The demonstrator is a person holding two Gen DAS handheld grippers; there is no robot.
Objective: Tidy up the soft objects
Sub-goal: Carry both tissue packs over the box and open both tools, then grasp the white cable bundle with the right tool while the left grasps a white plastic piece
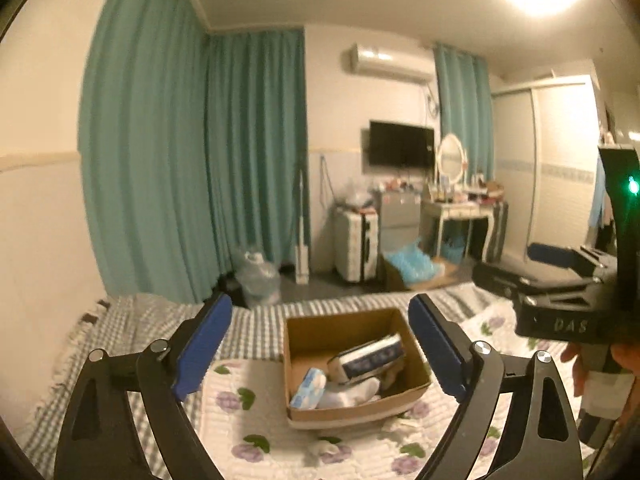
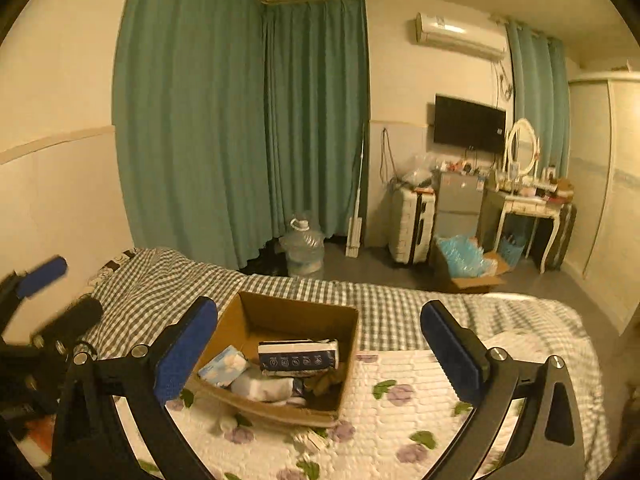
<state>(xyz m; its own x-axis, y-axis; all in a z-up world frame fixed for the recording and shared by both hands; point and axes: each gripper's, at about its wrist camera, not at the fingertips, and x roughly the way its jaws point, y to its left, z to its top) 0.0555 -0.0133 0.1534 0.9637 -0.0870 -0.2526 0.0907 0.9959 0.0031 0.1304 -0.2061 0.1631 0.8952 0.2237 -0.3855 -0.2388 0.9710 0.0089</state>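
Cardboard box (image 2: 280,312) open on top, back half bare – tissue packs (image 2: 298,354), socks (image 2: 262,388) crowd front.

The bed (image 2: 420,332) wears a checked sheet under a floral quilt (image 2: 400,420); a cardboard box (image 2: 280,312) sits on it, toward ten o'clock.

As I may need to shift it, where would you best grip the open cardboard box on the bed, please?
Probably the brown cardboard box's bare near wall, from above: its top is open, that rim is exposed, and one finger could slip inside above the contents.
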